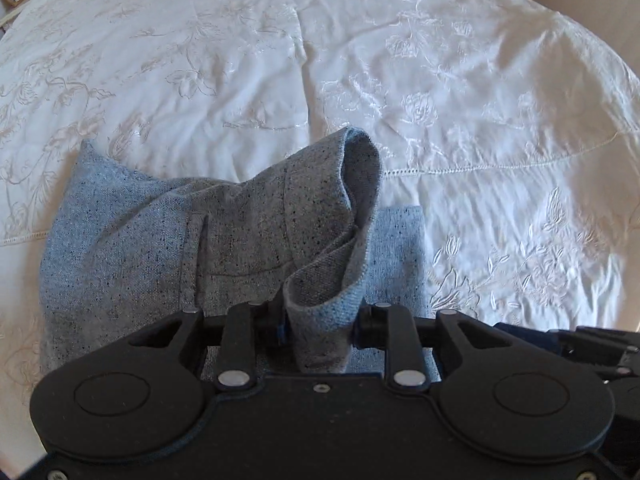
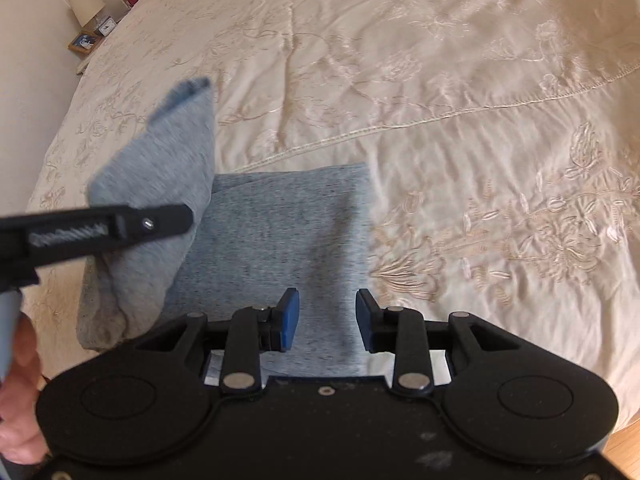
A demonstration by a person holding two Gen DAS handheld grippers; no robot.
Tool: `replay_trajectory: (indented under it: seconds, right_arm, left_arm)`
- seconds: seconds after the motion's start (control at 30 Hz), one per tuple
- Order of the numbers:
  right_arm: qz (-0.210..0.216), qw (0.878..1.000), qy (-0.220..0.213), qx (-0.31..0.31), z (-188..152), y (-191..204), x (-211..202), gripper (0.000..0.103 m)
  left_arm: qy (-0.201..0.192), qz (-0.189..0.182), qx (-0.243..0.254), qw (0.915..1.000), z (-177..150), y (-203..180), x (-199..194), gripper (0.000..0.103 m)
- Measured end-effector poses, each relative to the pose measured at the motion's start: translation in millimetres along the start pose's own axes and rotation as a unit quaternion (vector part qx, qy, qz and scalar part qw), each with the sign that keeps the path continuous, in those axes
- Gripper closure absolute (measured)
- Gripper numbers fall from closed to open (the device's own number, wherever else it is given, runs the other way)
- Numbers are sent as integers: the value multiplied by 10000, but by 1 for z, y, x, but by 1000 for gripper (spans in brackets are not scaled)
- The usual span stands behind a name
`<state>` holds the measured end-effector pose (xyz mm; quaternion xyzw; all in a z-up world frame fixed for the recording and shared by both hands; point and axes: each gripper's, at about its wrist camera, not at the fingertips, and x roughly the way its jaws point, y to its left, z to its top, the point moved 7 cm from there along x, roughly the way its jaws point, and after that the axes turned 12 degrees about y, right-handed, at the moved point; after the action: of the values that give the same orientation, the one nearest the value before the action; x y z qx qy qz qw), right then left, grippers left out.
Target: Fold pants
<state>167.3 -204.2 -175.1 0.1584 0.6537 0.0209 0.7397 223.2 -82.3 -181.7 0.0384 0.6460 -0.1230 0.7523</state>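
Observation:
Light blue speckled pants (image 1: 160, 240) lie partly folded on the white embroidered bedspread (image 1: 400, 80). My left gripper (image 1: 318, 324) is shut on a folded edge of the pants and holds it lifted above the lower layer. In the right wrist view the pants (image 2: 280, 240) lie flat under my right gripper (image 2: 327, 320), which is open and empty just above the cloth. The left gripper's black finger (image 2: 120, 228) shows at the left there, with the raised flap (image 2: 172, 152) behind it.
The bedspread (image 2: 480, 120) stretches far and right of the pants. A nightstand with a lamp (image 2: 86, 8), a clock and a framed photo (image 2: 83, 42) stands beyond the bed's far left corner. A hand (image 2: 18, 400) shows at the lower left.

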Motion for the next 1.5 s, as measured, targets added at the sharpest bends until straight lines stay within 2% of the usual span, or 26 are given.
replay_trajectory:
  seconds: [0.07, 0.23, 0.3, 0.4, 0.53, 0.67, 0.73, 0.87, 0.93, 1.03, 1.13, 1.23, 1.37, 1.5]
  right_arm:
    - [2, 10000, 2, 9, 0, -14, -2, 68]
    - [112, 9998, -109, 145, 6, -33, -5, 68]
    - [152, 9994, -221, 213, 10, -37, -8, 68]
    - [216, 9984, -404, 328, 19, -39, -11, 67]
    - [565, 9962, -527, 392, 26, -38, -18, 67]
    - [941, 9929, -656, 302, 29, -22, -17, 67]
    - [1022, 9924, -646, 207, 28, -11, -13, 67]
    - [907, 9945, -523, 74, 27, 7, 5, 66]
    - [748, 9960, -482, 34, 27, 12, 15, 66]
    - [458, 9980, -426, -75, 26, 18, 27, 66]
    - [141, 9987, -384, -302, 26, 23, 37, 65]
    - [223, 9988, -253, -341, 23, 25, 46, 63]
    - [377, 9990, -176, -191, 19, 27, 56, 62]
    - [490, 9987, 121, -8, 15, 30, 61, 62]
  left_arm:
    - [5, 22, 78, 10000, -5, -3, -3, 63]
    - [68, -551, 114, 9984, -6, -22, -14, 63]
    - [-4, -540, 140, 9984, -8, -28, -22, 63]
    - [-310, -291, 39, 9991, -10, -20, -37, 63]
    - [-541, 368, -402, 9970, -11, 28, -48, 63]
    - [-437, 1005, -756, 9911, -13, 83, -38, 63]
    - [-277, 1110, -852, 9898, -18, 102, -25, 63]
    - [359, 812, -737, 9933, -38, 108, 16, 63]
    - [515, 787, -582, 9939, -46, 105, 32, 63]
    - [455, 778, -564, 9943, -46, 103, 28, 63]
    - [338, 483, -751, 9954, -47, 109, 14, 63]
    - [196, 377, -871, 9953, -52, 119, 0, 63]
    - [68, 561, -899, 9943, -65, 133, -16, 63]
    - [281, 561, -1007, 9929, -73, 146, -19, 62]
